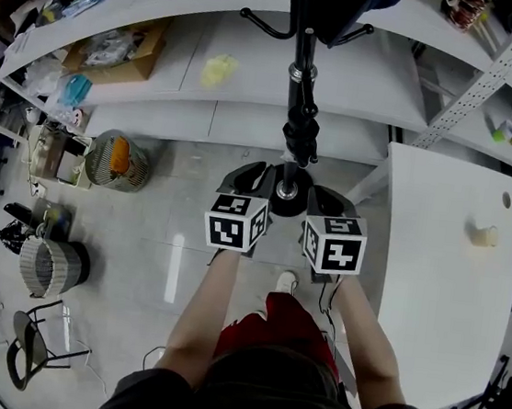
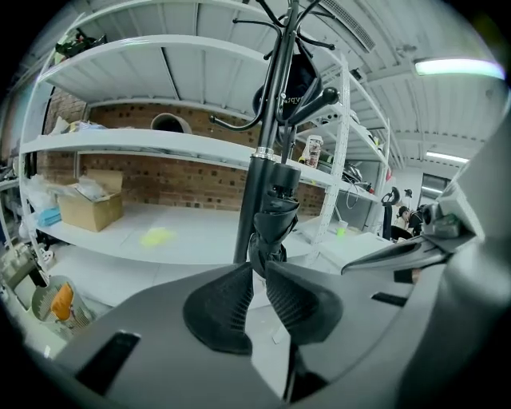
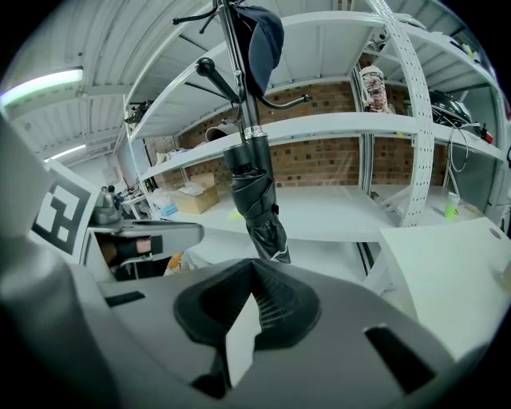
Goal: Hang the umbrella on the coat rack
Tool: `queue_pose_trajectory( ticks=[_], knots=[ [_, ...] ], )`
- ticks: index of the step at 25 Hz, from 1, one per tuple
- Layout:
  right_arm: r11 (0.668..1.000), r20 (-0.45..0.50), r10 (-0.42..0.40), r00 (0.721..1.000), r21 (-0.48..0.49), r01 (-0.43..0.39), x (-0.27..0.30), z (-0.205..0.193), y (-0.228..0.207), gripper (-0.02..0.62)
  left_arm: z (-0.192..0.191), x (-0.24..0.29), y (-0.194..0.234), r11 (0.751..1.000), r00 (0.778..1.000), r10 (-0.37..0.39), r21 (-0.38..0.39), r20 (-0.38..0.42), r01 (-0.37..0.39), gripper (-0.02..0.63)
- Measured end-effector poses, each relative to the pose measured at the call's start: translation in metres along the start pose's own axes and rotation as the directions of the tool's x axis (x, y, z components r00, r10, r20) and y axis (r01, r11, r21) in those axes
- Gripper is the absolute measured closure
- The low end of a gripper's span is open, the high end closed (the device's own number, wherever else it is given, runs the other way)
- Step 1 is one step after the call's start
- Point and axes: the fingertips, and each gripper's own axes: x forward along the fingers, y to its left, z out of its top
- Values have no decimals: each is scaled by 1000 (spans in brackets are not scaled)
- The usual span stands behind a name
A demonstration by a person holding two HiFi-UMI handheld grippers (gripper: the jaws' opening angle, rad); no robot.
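The folded black umbrella [image 3: 254, 200] hangs upright against the pole of the coat rack [image 3: 233, 72], with its lower end free. My left gripper [image 2: 259, 268] has its jaws nearly together with a thin slit between the pads. The umbrella's lower end shows right at their tips, but I see nothing pinched there. My right gripper [image 3: 255, 268] is clenched on nothing, and the umbrella's tip sits just beyond it.

On the lower shelf, a cardboard box [image 2: 89, 204] holds crumpled pale wrapping, and a yellow lump [image 2: 156, 236] lies apart from it. On the floor, a wire basket [image 1: 118, 162] has something orange inside. A mesh bin [image 1: 45, 266] stands nearby, and I cannot tell what is in it.

The floor [image 1: 175, 263] is pale grey and glossy. White shelving [image 1: 253, 78] runs behind the rack, and a white table [image 1: 439, 296] to my right carries a small cup [image 1: 485, 235].

Only the head view shows the rack's round base, which stands between the two grippers, and the mesh bin. Only the gripper views show the brick wall [image 2: 184, 180] behind the shelves. The right gripper view gives the clearest look at a dark cap [image 3: 263, 36] hung at the top of the rack.
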Motion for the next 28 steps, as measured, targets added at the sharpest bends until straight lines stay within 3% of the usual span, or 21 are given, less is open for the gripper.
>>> queue_pose_trajectory(
  ticks=[5,12,28],
  knots=[
    [1000,23,1,1000,-2,-1,-8,3,7,577,3,-14,-11,998,997,-66,-15,28,67,594],
    [1000,61,5,998,-7,-5,-25,8,18,577,4,-36,-27,989,988,-145,-21,45,146,595],
    [999,215,44,976,-13,-43,-83,18,54,577,5,-107,-35,987,979,-158,-2,127,159,595]
  ],
)
